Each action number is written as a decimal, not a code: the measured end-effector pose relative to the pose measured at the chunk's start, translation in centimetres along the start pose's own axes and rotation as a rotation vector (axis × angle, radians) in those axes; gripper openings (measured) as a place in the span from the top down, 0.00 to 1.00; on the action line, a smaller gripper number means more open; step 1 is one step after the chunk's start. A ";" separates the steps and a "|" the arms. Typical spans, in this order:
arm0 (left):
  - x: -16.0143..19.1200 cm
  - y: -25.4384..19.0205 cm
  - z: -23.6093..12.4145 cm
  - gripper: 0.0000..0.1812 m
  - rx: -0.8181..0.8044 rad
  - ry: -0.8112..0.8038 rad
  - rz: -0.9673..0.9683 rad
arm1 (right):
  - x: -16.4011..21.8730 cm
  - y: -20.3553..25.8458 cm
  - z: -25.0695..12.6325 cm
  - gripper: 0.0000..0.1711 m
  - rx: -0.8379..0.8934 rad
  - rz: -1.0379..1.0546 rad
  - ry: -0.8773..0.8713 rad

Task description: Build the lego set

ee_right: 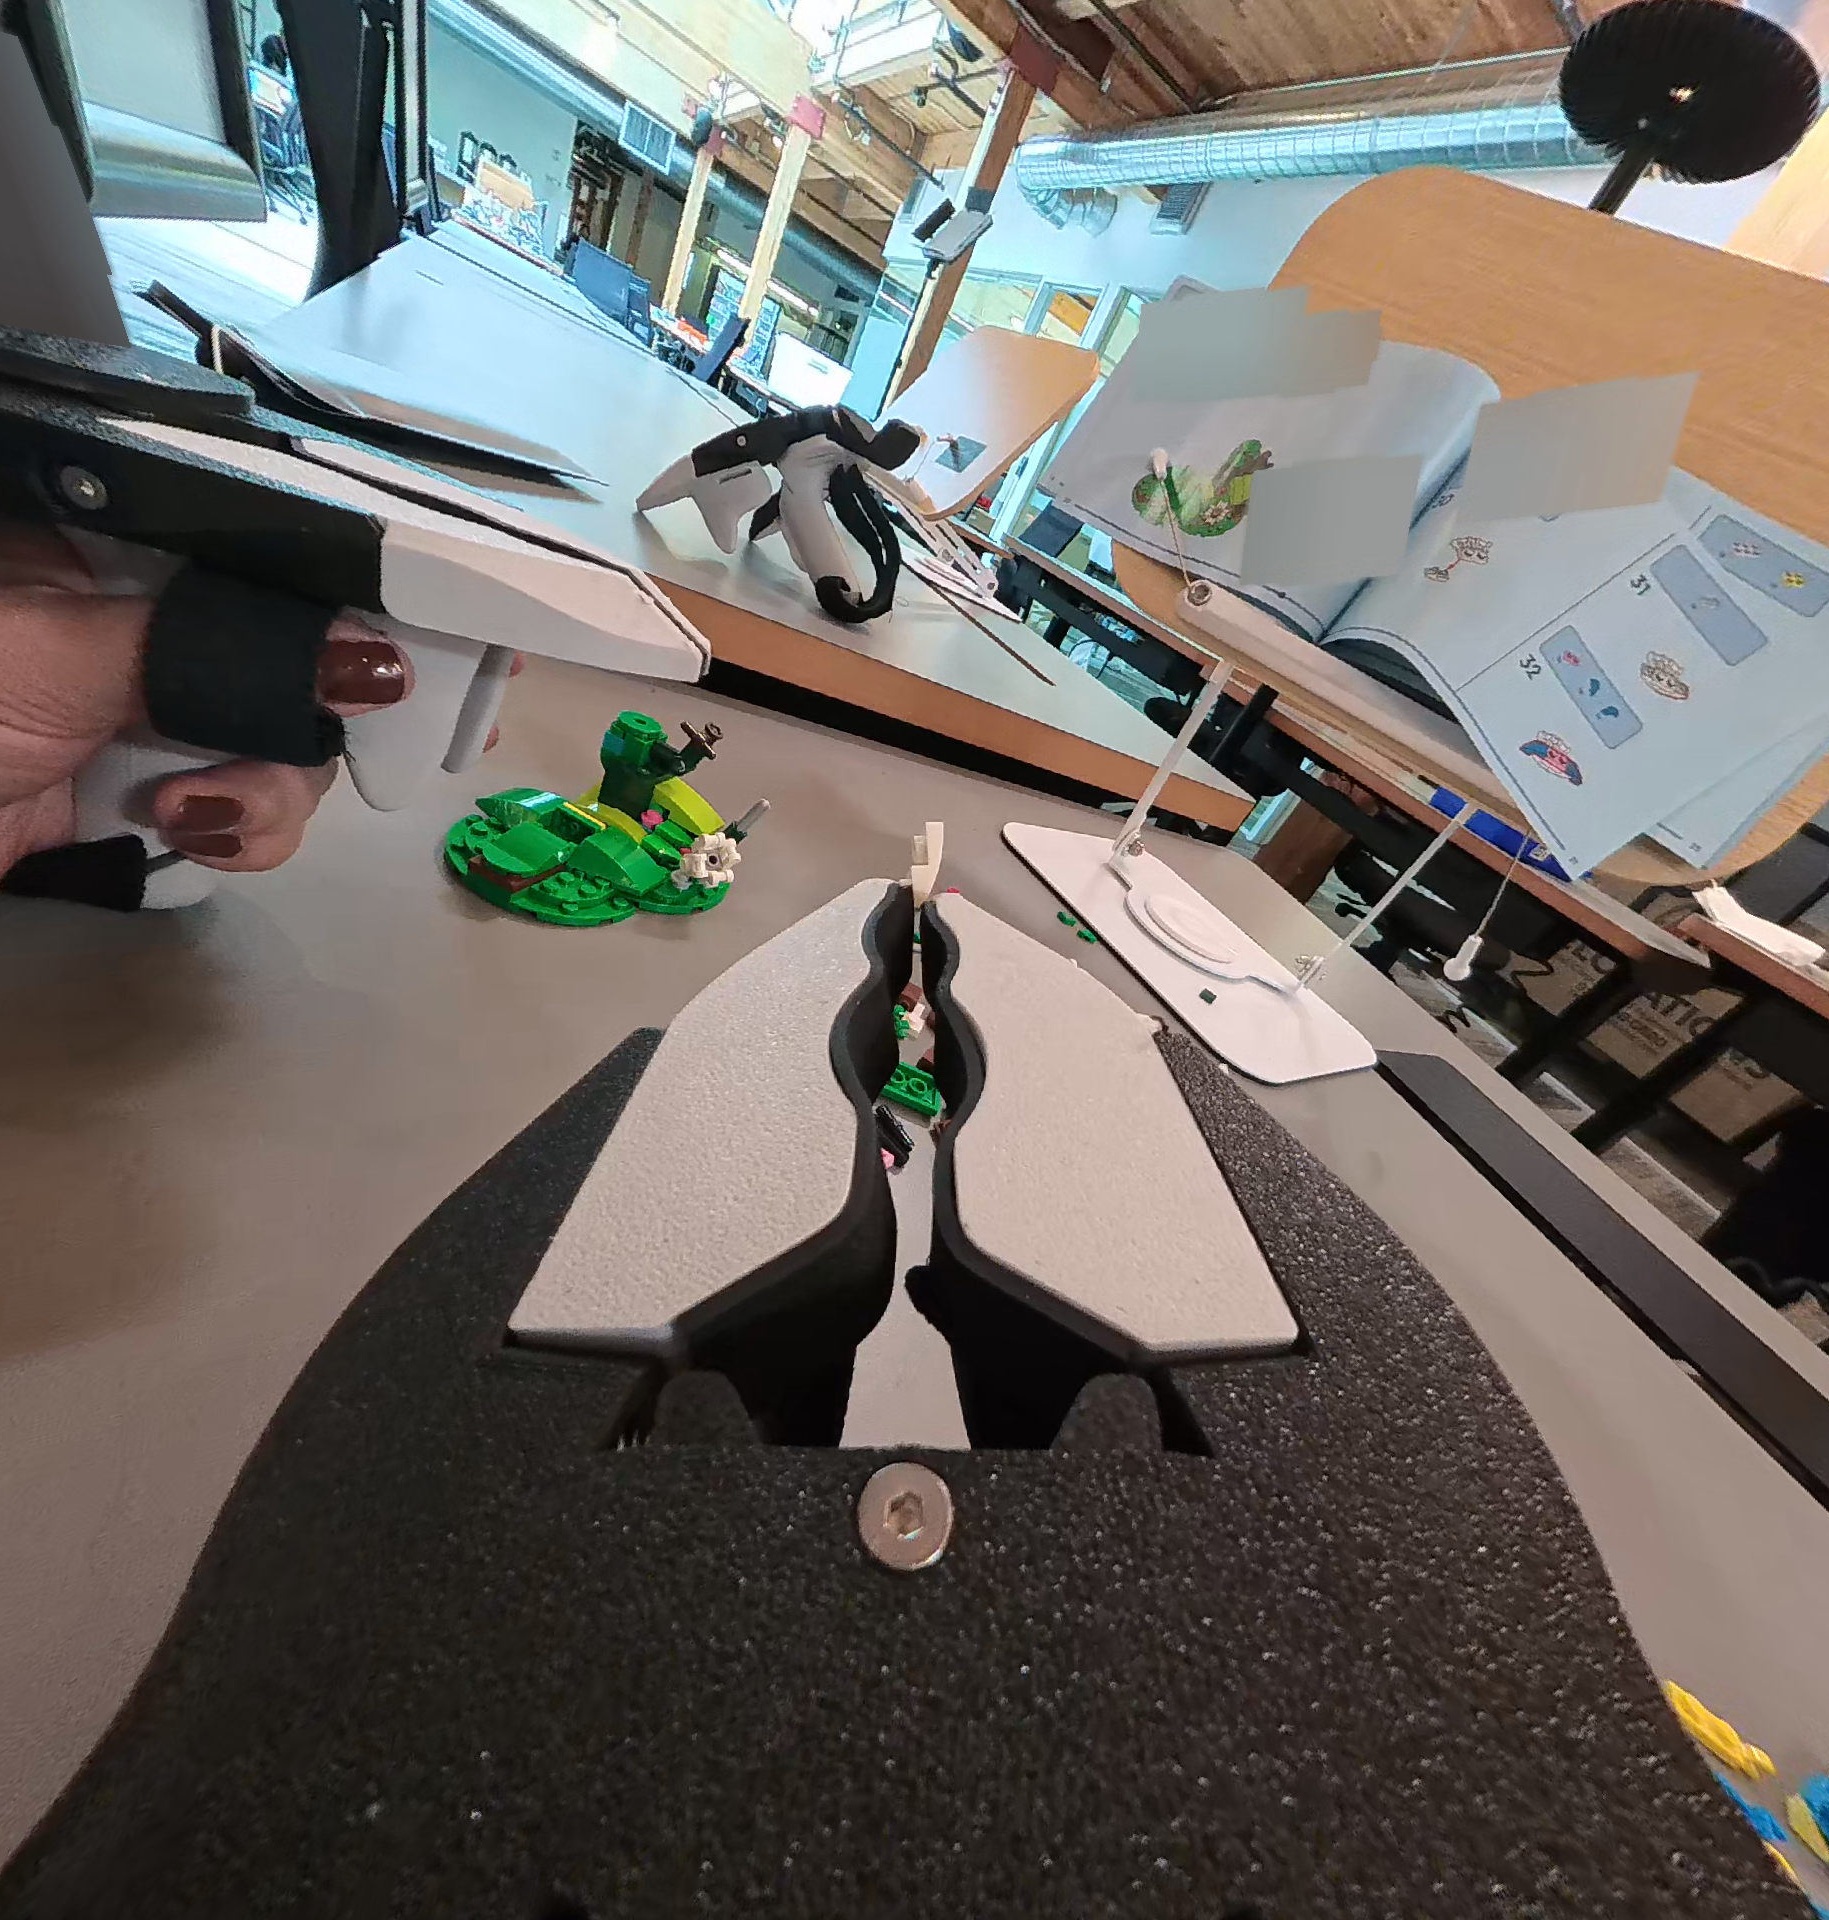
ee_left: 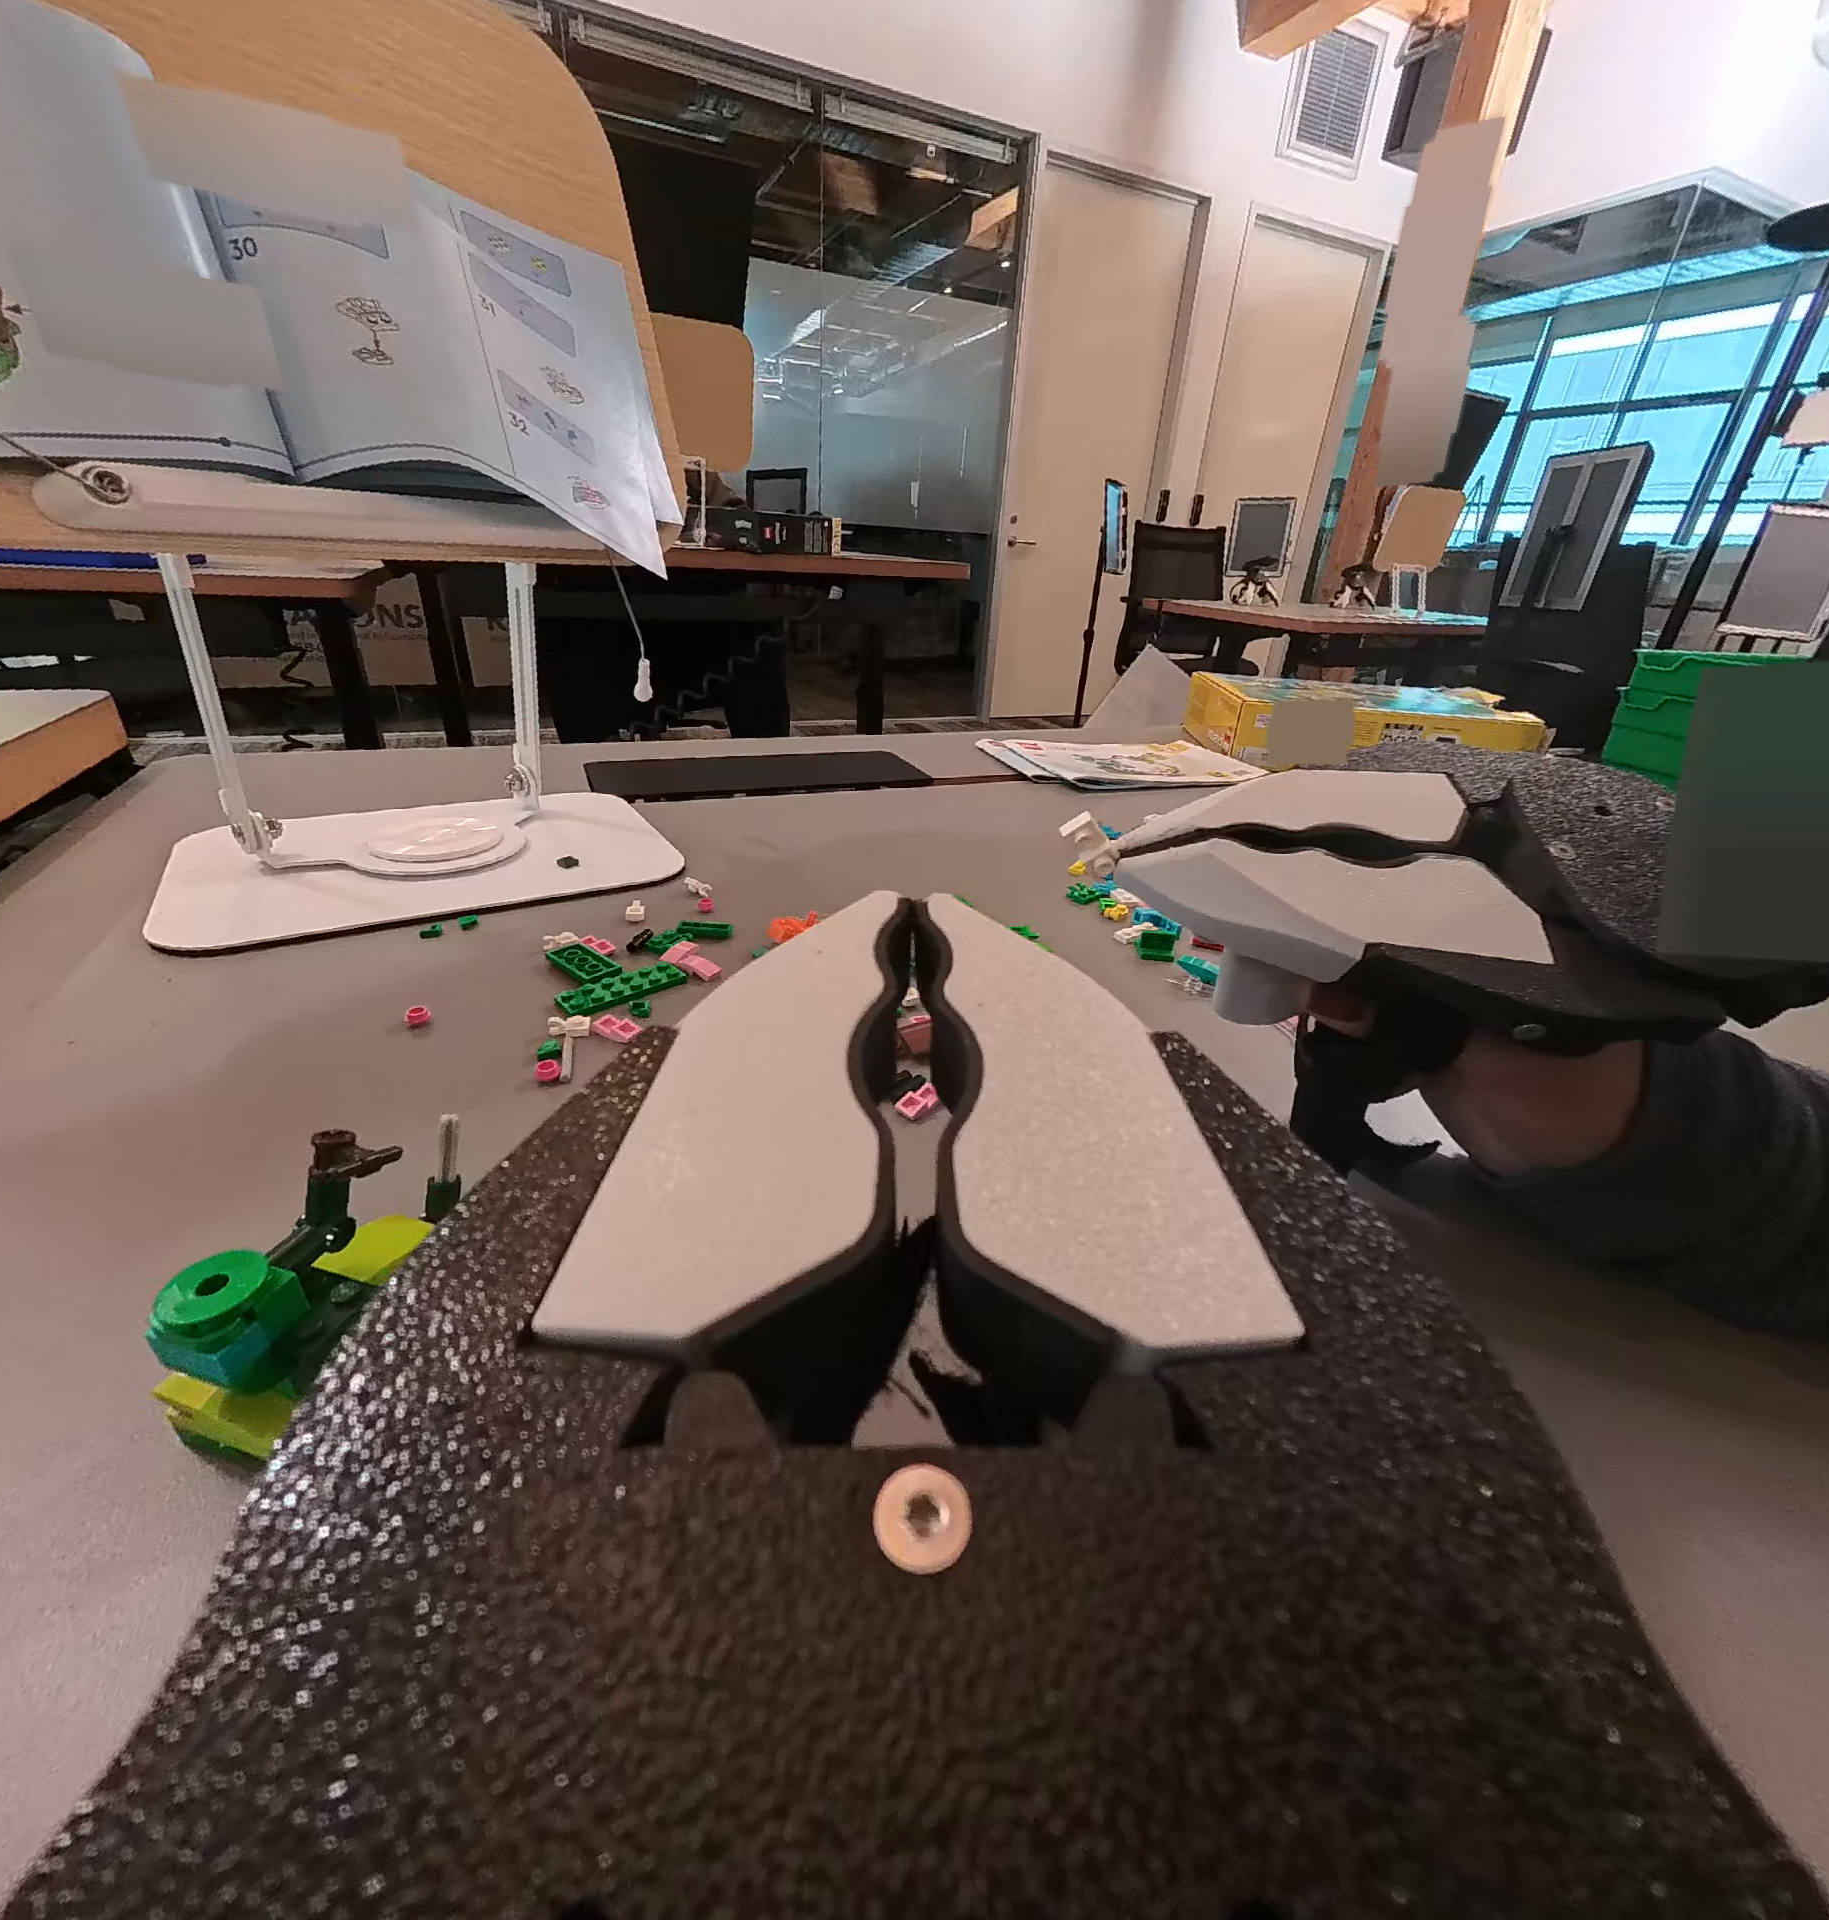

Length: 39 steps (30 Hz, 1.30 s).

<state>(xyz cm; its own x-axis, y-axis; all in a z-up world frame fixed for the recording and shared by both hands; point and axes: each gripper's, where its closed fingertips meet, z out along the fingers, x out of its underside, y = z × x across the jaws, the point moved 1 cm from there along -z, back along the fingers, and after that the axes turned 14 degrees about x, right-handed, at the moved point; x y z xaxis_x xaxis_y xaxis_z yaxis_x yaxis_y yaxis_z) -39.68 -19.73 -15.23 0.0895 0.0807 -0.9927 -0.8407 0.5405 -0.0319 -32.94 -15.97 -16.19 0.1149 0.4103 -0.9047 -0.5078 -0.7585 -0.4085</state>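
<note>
A partly built green lego model (ee_left: 255,1320) with a dark post stands on the grey table (ee_left: 162,1091) at the left; it also shows in the right wrist view (ee_right: 588,842). My left gripper (ee_left: 918,906) is shut and holds nothing, hovering just right of the model. My right gripper (ee_right: 920,902) is shut on a small white lego piece (ee_right: 926,857) that sticks out past its tips. The same white piece (ee_left: 1089,840) shows in the left wrist view, held above the table. Loose green, pink and white bricks (ee_left: 629,977) lie scattered ahead of the left gripper.
An open instruction booklet (ee_left: 422,343) rests on a wooden stand with a white base (ee_left: 411,862). A second heap of small bricks (ee_left: 1138,914) lies under the right gripper. A yellow lego box (ee_left: 1357,717), leaflets and green crates (ee_left: 1658,717) sit at the back right. A spare gripper (ee_right: 806,499) lies on the neighbouring table. My hands' fingertips stand some 7 cm from each other.
</note>
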 end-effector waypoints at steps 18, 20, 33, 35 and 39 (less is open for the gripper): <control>0.3 -3.7 1.4 0.88 0.425 -0.043 -0.356 | -1.7 3.4 -1.2 1.00 -0.120 -0.221 -0.145; 0.5 -3.8 1.4 0.88 0.440 -0.037 -0.382 | -1.6 3.7 -1.2 1.00 -0.117 -0.267 -0.148; 0.5 -3.9 1.3 0.96 0.452 -0.028 -0.382 | -1.8 1.6 -1.4 0.95 -0.011 -0.367 -0.153; 1.2 -4.1 1.6 0.96 0.443 0.040 -0.372 | -1.5 -1.4 -1.9 0.95 0.088 -0.351 -0.131; 4.9 -4.5 2.2 0.96 0.363 0.440 -0.220 | 0.0 -6.3 -4.0 0.97 0.189 -0.240 -0.079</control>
<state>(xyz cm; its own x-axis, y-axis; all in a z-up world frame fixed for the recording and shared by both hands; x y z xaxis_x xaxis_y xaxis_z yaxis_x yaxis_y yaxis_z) -34.26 -19.88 -19.74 -0.0534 -0.3770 -0.9247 -0.5850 0.7623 -0.2770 -26.31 -13.22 -14.15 0.1878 0.6094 -0.7703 -0.6244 -0.5313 -0.5725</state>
